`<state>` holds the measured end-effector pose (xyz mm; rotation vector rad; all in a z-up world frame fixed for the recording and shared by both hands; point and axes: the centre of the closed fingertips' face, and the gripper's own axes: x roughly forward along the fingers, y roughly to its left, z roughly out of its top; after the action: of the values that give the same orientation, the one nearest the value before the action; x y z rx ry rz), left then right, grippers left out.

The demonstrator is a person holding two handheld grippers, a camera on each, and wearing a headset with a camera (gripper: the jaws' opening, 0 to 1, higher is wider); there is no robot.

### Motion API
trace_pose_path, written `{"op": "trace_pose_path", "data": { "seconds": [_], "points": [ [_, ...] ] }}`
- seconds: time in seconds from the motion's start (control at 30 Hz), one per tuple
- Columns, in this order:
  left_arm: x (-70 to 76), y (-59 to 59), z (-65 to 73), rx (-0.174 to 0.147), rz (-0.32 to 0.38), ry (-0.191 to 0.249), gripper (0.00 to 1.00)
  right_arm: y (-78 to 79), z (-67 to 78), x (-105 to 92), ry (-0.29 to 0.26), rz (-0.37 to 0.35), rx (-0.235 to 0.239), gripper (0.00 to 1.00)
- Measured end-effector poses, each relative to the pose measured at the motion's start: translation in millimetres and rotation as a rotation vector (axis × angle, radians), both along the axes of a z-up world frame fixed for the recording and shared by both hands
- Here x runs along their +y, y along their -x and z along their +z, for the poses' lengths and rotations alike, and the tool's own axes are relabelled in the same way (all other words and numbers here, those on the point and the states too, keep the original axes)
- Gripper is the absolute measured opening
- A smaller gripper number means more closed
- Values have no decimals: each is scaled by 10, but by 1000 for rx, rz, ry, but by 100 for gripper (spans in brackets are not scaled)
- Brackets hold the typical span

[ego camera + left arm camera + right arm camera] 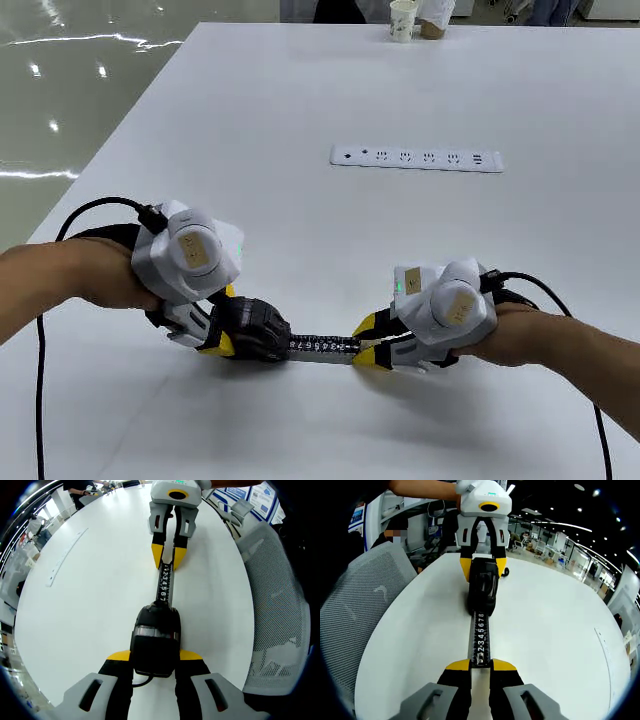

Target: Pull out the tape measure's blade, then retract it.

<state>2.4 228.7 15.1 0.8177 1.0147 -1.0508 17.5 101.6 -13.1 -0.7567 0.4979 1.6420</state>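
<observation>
While the tape measure case (255, 335) sits on the white worktop (350, 230) at the near side, the L claw (228, 320) grips it from the left, yellow tips clamped on both sides of the black body. The R claw (368, 342), near on the right, is pinched closed on the end of the blade (322, 346), which runs out short & straight btwn the two, numerals up. Far side: power strip (417, 158) lying flat, paper cup (402, 20) at the far edge, both well apart from the claws.

The tape measure (155, 640) looks matt black plastic, the table (300, 100) smooth white, the chair (280, 595) grey mesh.
</observation>
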Motion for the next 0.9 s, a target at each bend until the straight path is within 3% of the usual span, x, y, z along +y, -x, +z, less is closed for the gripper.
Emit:
{"op": "trace_pose_path", "data": {
  "seconds": [0.9],
  "points": [
    [-14, 17, 12, 4, 2, -7, 26, -47, 18, -338, 19, -15, -19, 9]
  ]
}}
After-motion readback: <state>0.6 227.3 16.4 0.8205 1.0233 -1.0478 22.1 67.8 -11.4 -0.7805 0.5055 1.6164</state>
